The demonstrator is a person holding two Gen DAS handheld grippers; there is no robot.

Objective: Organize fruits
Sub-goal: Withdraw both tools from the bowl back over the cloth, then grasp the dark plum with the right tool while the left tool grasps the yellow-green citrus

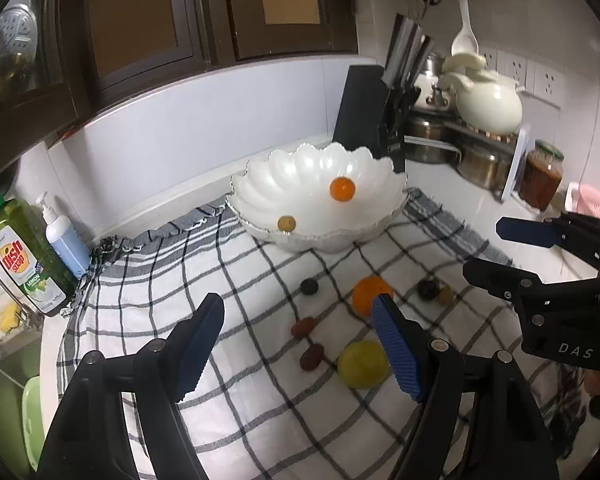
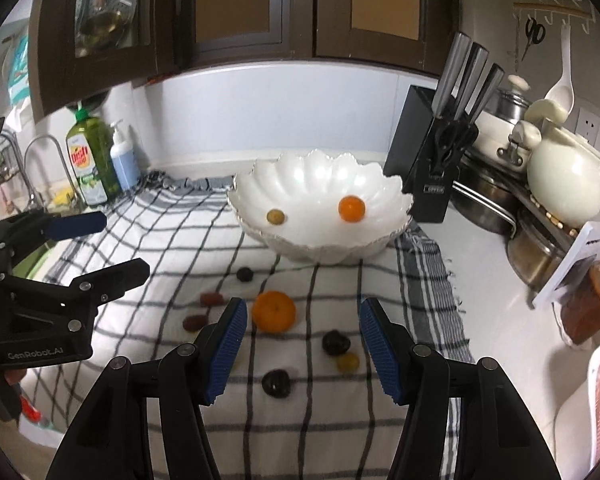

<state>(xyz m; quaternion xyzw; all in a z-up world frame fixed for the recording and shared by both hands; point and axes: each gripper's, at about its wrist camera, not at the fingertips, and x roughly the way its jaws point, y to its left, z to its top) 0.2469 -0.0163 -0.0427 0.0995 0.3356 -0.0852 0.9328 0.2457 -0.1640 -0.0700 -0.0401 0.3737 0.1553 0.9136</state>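
Blue-padded fingers fill the bottom of both views, and both grippers stand released, with nothing between their pads.

From the left wrist view, the left gripper (image 1: 298,344) hovers over the checked cloth (image 1: 148,280). Its right finger (image 1: 396,348) overlaps the lower edge of the orange (image 1: 370,292) and sits just beside the yellow-green fruit (image 1: 362,364) at lower centre. 2 reddish dates (image 1: 304,326) lie in the gap between the fingers, nearer the right one, with a dark small fruit (image 1: 309,287) above them. The right gripper (image 1: 496,248) enters from the right edge.

From the right wrist view, the right gripper (image 2: 302,348) frames the orange (image 2: 274,312) just inside its left finger (image 2: 228,348). 2 dark fruits (image 2: 334,342) and a small yellowish one (image 2: 348,362) lie lower in the gap, apart from both pads.

At centre frame, the white scalloped bowl (image 2: 320,184) stands on the cloth's far side, holding 1 small orange fruit (image 2: 351,209) and 1 olive-coloured fruit (image 2: 275,216).
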